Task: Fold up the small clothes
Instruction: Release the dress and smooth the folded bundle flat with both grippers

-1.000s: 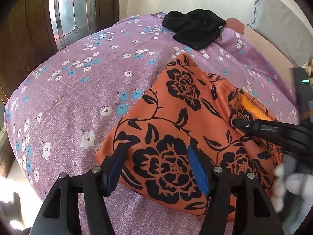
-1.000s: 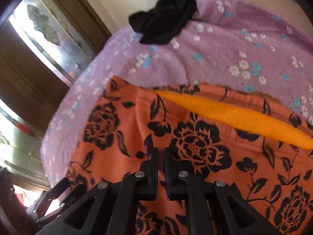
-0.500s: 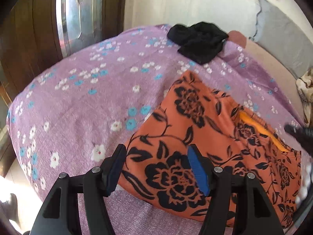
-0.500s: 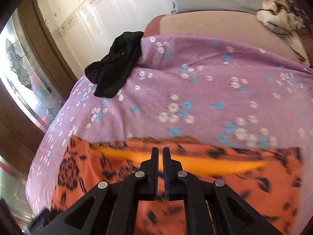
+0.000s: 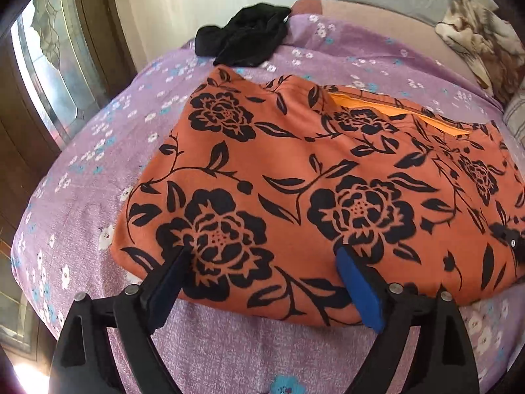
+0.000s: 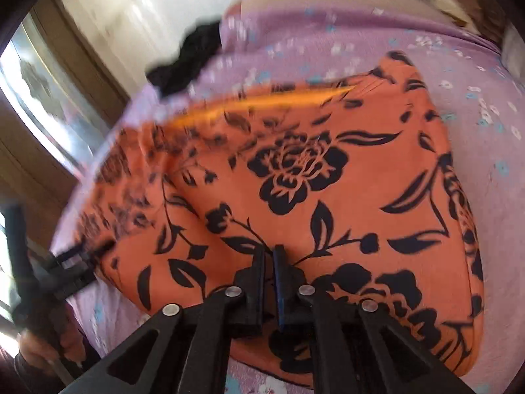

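- An orange cloth (image 5: 328, 170) with big black flowers lies flat on a bed, folded into a rough square.
- The bed has a purple sheet (image 5: 98, 170) with small white and blue flowers on it.
- The orange cloth sits on the near part of the bed, close to the near edge.
- A plain orange strip (image 5: 393, 111) shows along the far edge of the cloth, where the inside peeks out.
- The left gripper (image 5: 262, 262) has just been opening, and its jaws now stand wide apart.
- Its two blue pads (image 5: 357, 285) sit over the near left corner of the cloth, with the cloth lying between them, and they do not squeeze it.
- The right gripper (image 6: 269, 256) has its jaws nearly touching, with only a thin gap.
- It is over the near edge of the cloth, and I cannot tell if any cloth is pinched in that gap.
- In the right wrist view the left gripper shows at the left side of the cloth, and the picture is blurry there.
- A black cloth (image 5: 242, 39) lies in a heap at the far end of the bed, well apart from the orange one.
- A brown and white furry thing (image 5: 482, 39) lies far to the right.
- A door with patterned glass (image 5: 49, 72) stands to the left of the bed.
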Available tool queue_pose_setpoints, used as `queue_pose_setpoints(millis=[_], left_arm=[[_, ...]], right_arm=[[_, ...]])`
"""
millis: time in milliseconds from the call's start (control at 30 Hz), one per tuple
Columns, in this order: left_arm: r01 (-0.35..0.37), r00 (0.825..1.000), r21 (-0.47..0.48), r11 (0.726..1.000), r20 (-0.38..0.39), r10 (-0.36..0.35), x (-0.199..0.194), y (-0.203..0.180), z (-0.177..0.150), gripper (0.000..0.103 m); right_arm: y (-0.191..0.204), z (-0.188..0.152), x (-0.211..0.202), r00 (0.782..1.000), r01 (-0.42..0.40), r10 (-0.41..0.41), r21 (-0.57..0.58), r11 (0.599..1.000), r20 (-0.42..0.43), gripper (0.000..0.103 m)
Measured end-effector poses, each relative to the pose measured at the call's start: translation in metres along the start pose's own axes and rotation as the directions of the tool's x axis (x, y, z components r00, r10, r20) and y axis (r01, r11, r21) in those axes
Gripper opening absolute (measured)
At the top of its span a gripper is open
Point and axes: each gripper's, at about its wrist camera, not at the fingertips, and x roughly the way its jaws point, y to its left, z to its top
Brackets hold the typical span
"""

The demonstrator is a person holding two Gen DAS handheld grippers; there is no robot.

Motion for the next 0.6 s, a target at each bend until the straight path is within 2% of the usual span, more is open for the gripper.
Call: queue_pose_setpoints(millis=[33, 100, 167, 200, 233, 300, 400, 500, 567, 600], left_arm=[[0.016, 1.0, -0.019, 1.0, -0.012, -0.016, 0.0, 0.006, -0.003, 0.099], [0.053, 0.992, -0.096, 0.994, -0.105, -0.063, 0.006, 0.019, -0.001, 0.103], [0.091, 0.967, -0.22, 0.971, -0.215, -0.139, 0.013, 0.035, 0.004, 0.103], [0.063, 0.963, -0.242, 0.968, -0.24, -0.122, 0.01, 0.039, 0.008, 0.103], [0.014, 0.969, -0.241, 0.97, -0.235, -0.072, 0.003, 0.04, 0.012, 0.103], [-0.051, 0.987, -0.2, 0.978, -0.161, 0.019, -0.017, 0.034, 0.016, 0.102], [-0.059, 0.992, -0.125, 0.99, -0.117, 0.044, -0.032, 0.017, 0.016, 0.103], [-0.054, 0.986, -0.126, 0.991, -0.161, 0.033, -0.019, 0.01, 0.002, 0.103], [-0.031, 0.966, -0.158, 0.987, -0.257, -0.011, 0.005, 0.013, -0.01, 0.103], [-0.011, 0.968, -0.181, 0.983, -0.248, -0.034, 0.009, 0.016, -0.014, 0.103]], right_arm=[[-0.002, 0.003, -0.001, 1.0, -0.009, 0.009, 0.027, 1.0, -0.005, 0.008], [-0.003, 0.011, -0.01, 0.999, -0.041, 0.04, 0.075, 0.996, 0.02, 0.009], [0.0, 0.014, -0.024, 0.995, -0.04, 0.035, 0.045, 0.998, 0.098, 0.01], [0.002, 0.015, -0.032, 0.991, -0.019, 0.016, 0.024, 1.0, 0.133, 0.009], [0.004, 0.015, -0.038, 0.987, -0.011, 0.009, 0.008, 1.0, 0.158, 0.009], [0.005, 0.016, -0.047, 0.983, -0.026, 0.027, -0.006, 1.0, 0.184, 0.009], [0.0, 0.015, -0.037, 0.993, -0.026, 0.023, 0.024, 0.999, 0.12, 0.01], [-0.016, 0.01, -0.003, 0.998, -0.014, 0.022, 0.126, 0.992, -0.065, 0.011], [-0.015, 0.013, -0.007, 0.999, -0.033, 0.037, 0.133, 0.991, -0.027, 0.01], [-0.012, 0.015, -0.008, 0.998, -0.032, 0.037, 0.119, 0.992, -0.044, 0.01]])
